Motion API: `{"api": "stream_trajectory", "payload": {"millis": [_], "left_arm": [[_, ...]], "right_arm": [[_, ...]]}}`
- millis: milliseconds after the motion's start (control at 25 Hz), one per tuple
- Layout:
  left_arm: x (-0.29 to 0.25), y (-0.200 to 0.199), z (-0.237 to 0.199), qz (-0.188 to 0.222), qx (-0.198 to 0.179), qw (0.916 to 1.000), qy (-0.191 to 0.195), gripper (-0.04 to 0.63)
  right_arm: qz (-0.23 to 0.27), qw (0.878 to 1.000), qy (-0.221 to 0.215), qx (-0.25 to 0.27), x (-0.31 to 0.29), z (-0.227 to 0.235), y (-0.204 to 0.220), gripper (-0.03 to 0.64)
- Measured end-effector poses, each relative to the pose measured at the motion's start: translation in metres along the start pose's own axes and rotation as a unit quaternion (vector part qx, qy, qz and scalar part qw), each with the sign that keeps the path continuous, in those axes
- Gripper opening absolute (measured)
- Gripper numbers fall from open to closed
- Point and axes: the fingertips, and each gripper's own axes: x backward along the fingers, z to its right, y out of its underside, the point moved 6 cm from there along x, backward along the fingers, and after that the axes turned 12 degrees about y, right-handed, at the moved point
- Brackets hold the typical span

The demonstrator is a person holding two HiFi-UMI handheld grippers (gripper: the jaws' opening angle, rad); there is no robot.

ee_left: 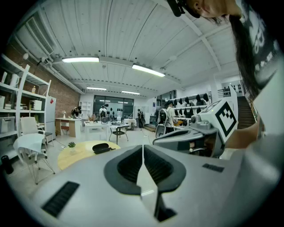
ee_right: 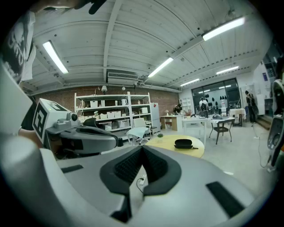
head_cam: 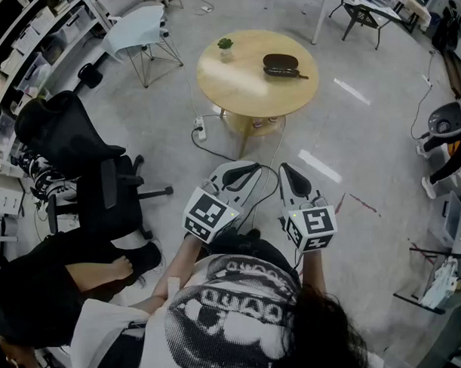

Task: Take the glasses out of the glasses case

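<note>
The left gripper (head_cam: 244,172) and right gripper (head_cam: 291,178) have jaws clenched on nothing, with the glasses case (head_cam: 281,64) far ahead of them on the desk (head_cam: 234,85); arriving clenched could shove it off.

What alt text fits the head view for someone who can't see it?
A person holds the left gripper and right gripper, both shut and empty, close to the body. Well ahead of them stands a round wooden table with a black glasses case and a small potted plant on it.
</note>
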Motion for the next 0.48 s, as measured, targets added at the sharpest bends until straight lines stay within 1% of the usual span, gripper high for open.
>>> {"api": "stream_trajectory", "payload": {"millis": [280,480], "left_arm": [[-0.019,0.002,0.019,-0.014,-0.002,0.9999,0.001,0.018],[-0.028,0.0,0.021,-0.029,-0.008,0.9995,0.003,0.018]], "right_arm": [[0.006,1.0,-0.012,-0.009,0.013,0.018,0.008,-0.003],[0.01,1.0,-0.012,-0.001,0.017,0.025,0.01,-0.003]]}}
